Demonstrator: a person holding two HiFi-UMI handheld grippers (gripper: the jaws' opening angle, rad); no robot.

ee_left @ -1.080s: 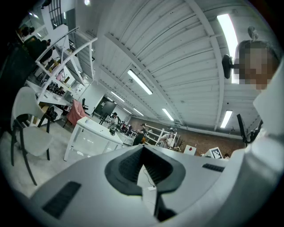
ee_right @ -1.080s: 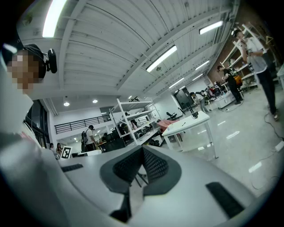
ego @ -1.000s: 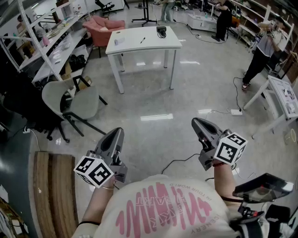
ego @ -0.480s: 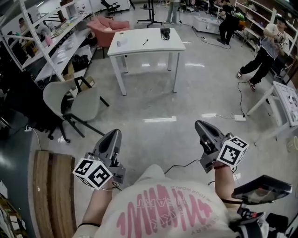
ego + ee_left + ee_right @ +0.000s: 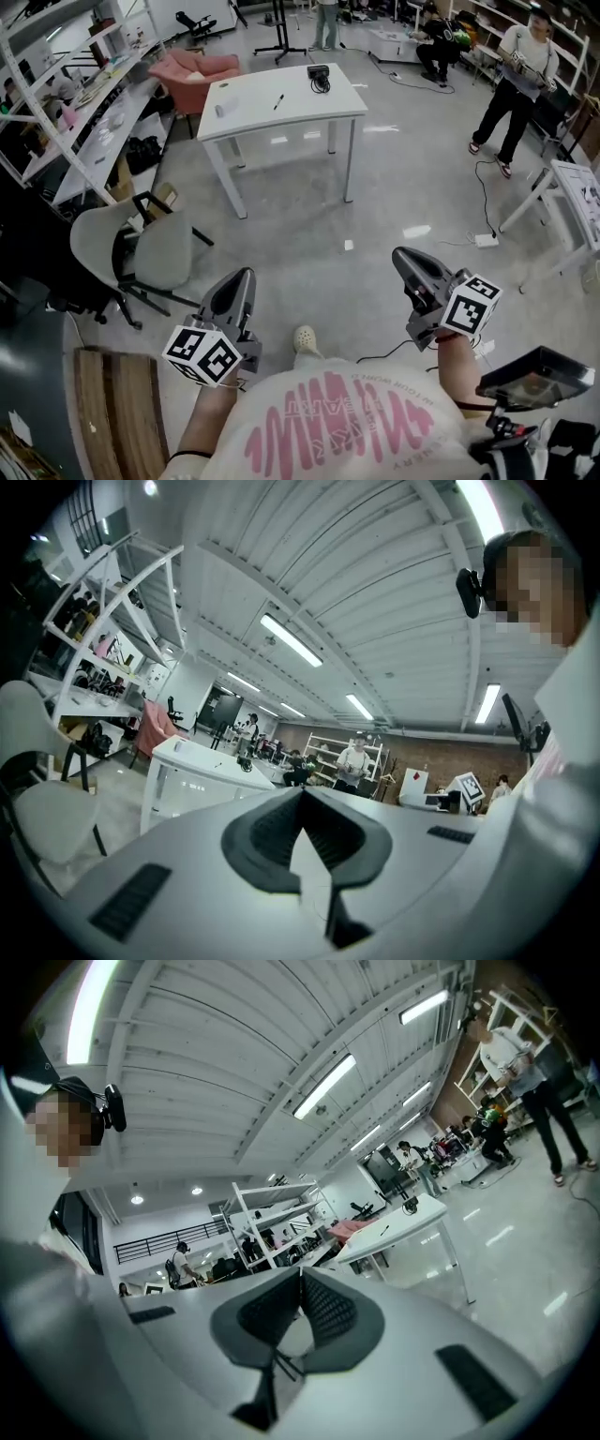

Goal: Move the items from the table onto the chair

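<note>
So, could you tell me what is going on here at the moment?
A person holds a gripper in each hand. The left gripper and the right gripper are both shut and empty, pointing out over the floor. The table stands ahead, well out of reach, with a pen, a black device and a small white item lying on it. The grey chair at the left has nothing on its seat, so no item is on the chair yet.

Tbl (image 5: 298, 111): pen (image 5: 278, 100), blk device (image 5: 320, 75), wht obj (image 5: 221, 109).
</note>
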